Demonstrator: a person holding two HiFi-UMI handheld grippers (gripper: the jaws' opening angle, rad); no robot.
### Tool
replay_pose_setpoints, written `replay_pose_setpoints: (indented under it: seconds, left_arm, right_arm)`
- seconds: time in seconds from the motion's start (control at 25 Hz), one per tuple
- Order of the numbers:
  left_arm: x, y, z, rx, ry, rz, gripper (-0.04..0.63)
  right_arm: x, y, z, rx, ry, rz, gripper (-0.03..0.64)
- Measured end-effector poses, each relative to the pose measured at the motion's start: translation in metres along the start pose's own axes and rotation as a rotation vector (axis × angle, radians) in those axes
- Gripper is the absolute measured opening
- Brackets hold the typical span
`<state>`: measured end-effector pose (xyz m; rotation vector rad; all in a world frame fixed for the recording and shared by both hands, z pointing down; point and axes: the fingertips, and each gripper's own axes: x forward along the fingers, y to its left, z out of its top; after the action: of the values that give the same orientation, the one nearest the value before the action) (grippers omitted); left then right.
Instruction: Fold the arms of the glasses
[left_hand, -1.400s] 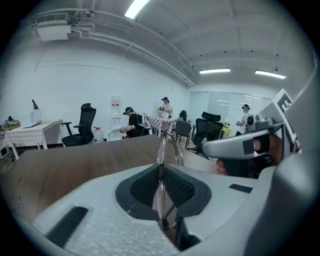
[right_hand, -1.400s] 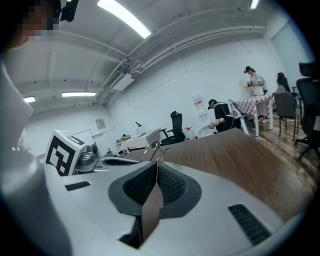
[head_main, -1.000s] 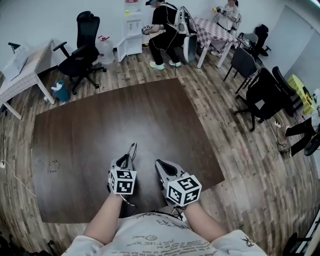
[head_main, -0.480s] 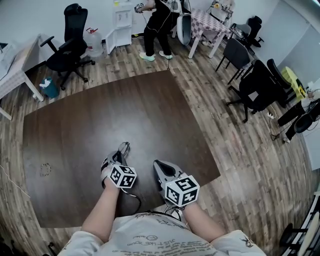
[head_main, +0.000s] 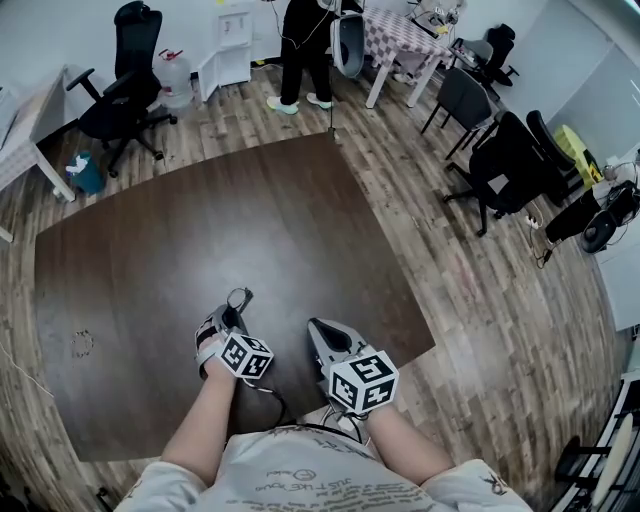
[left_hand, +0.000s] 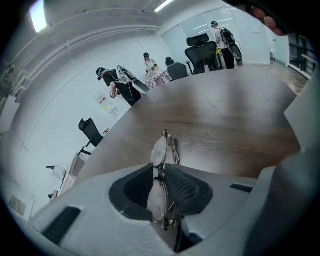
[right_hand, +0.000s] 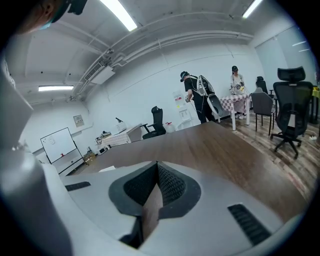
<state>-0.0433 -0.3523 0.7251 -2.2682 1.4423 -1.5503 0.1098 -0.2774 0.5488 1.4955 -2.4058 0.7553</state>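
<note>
The thin metal-framed glasses (left_hand: 162, 150) are folded flat and stand on edge between my left gripper's (left_hand: 162, 167) pads. One lens pokes out past the tips, over the brown table (left_hand: 225, 110). These jaws have just been opening and the frame sits loosely in the gap. In the head view the glasses (head_main: 238, 298) jut from the left gripper (head_main: 230, 314), low over the table (head_main: 200, 230) near its front edge. My right gripper (head_main: 318, 328) rests beside it on the right. Its pads meet at the tip (right_hand: 157, 165) with nothing between them.
A small ring-shaped thing (head_main: 82, 344) lies on the table's left part. Black office chairs (head_main: 120, 95) (head_main: 500, 160) stand around the table on the wood floor. A person (head_main: 305, 45) stands at the far end by a checkered table (head_main: 400, 40).
The left gripper has sunk toward the table and rolled, carrying the glasses down with it. The right gripper has barely shifted.
</note>
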Motion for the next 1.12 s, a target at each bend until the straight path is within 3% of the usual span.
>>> replay_pose_setpoints:
  seconds: [0.12, 0.24, 0.44, 0.52, 0.6, 0.84, 1.12]
  left_arm:
    - [-0.001, 0.004, 0.001, -0.04, -0.025, -0.007, 0.127]
    - [-0.01, 0.007, 0.006, -0.111, -0.07, -0.028, 0.146]
    - [-0.045, 0.023, 0.019, -0.32, -0.202, -0.056, 0.145]
    - [-0.066, 0.034, 0.027, -0.431, -0.266, -0.066, 0.061]
    - [-0.088, 0.045, 0.038, -0.49, -0.321, -0.049, 0.034]
    - [-0.17, 0.066, 0.08, -0.613, -0.497, -0.051, 0.015]
    - [-0.256, 0.066, 0.098, -0.632, -0.596, -0.067, 0.015]
  right_arm:
    - [0.001, -0.002, -0.004, -0.001, 0.004, -0.013, 0.015]
    - [-0.001, -0.001, -0.006, 0.018, 0.0, -0.009, 0.015]
    - [-0.005, 0.011, 0.001, 0.053, -0.027, 0.025, 0.015]
    - [-0.006, 0.016, 0.006, 0.03, -0.037, 0.019, 0.015]
    - [-0.008, 0.017, 0.012, -0.012, -0.056, -0.022, 0.015]
    - [-0.028, 0.042, 0.048, -0.156, -0.211, -0.063, 0.014]
    - [-0.064, 0.087, 0.08, -0.209, -0.347, -0.03, 0.014]
